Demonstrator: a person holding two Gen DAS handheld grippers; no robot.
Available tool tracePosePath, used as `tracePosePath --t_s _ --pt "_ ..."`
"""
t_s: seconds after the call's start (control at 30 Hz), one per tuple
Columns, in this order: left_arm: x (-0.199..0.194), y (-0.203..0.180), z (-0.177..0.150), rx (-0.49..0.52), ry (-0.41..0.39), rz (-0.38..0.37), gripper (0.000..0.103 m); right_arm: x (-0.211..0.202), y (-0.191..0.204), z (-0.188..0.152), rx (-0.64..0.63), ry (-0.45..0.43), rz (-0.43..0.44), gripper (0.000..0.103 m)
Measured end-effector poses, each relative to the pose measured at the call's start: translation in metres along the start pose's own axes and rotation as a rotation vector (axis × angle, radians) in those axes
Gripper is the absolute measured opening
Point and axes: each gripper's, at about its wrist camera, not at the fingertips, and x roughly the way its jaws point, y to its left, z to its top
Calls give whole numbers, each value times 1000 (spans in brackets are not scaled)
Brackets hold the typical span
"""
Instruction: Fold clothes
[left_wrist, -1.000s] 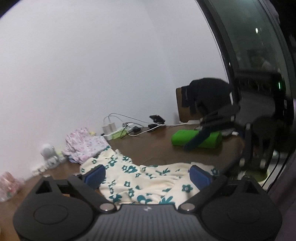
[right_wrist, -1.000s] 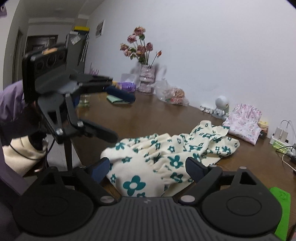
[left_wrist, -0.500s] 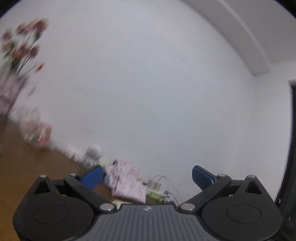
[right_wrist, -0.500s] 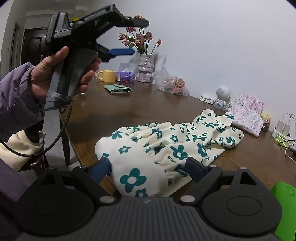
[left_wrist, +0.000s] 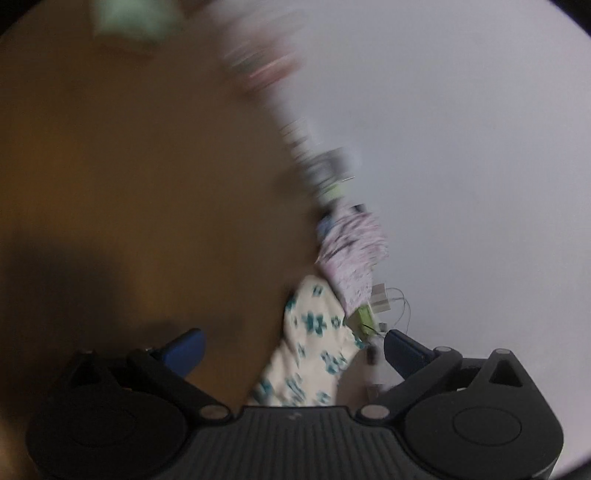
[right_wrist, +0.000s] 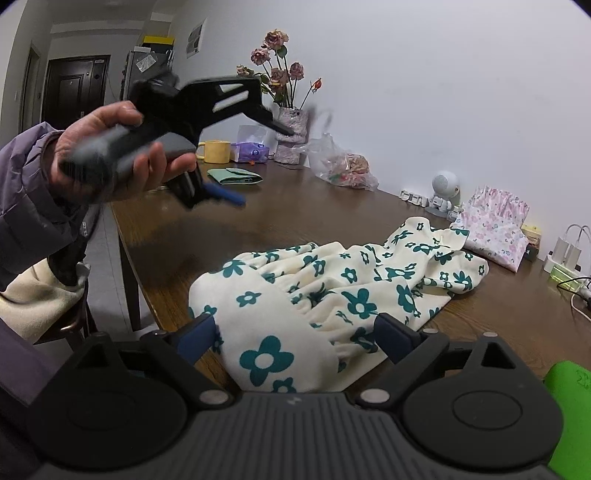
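The cream fleece garment printed with teal flowers (right_wrist: 332, 295) lay crumpled on the dark brown wooden table (right_wrist: 288, 218), its near bunched end hanging toward the table edge, directly ahead of the right gripper (right_wrist: 295, 336). Right gripper stood wide open, blue pads either side of the cloth, gripping nothing. Left gripper (right_wrist: 255, 155) was held aloft in a hand (right_wrist: 110, 158) above the table's left end, well apart from the garment; jaws spread, empty. Left wrist view was heavily motion-blurred and rolled sideways; the garment (left_wrist: 314, 347) showed only as a strip between its open pads.

Judgement on the step: neither tool has a hold yet, so this reads as the approach before spreading the garment flat. To do it well, each gripper should probably take a separate corner or hem edge, not the bunched middle, and pinch a single layer so the cloth can be drawn out.

Against one second earlier: the left gripper hung lower beside the table edge then; it has since been lifted and swung. Half a second ago its camera faced the wall; it now tilts toward the table. The garment has barely shifted.
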Motion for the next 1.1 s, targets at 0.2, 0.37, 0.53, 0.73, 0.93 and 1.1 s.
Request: tracePosePath --t_s 0.2,0.37,0.53,0.73,0.93,1.1 --pt "8 -19 -18 151 -15 64 103 -1 -2 -1 6 -4 2 95" --pt "7 -28 -33 146 -44 -23 103 0 -4 -2 16 -7 1 96" --pt "19 -41 -43 260 67 14 103 -1 -5 -3 18 -11 -1 96" --pt "23 -43 -61 367 69 -119 103 -2 -8 -5 35 -19 -8 96" --pt "34 -27 -70 188 114 -301 103 0 -6 -5 40 -23 -3 97" --pt "18 -41 -74 303 -29 -269 103 0 -6 -5 43 -25 -8 97"
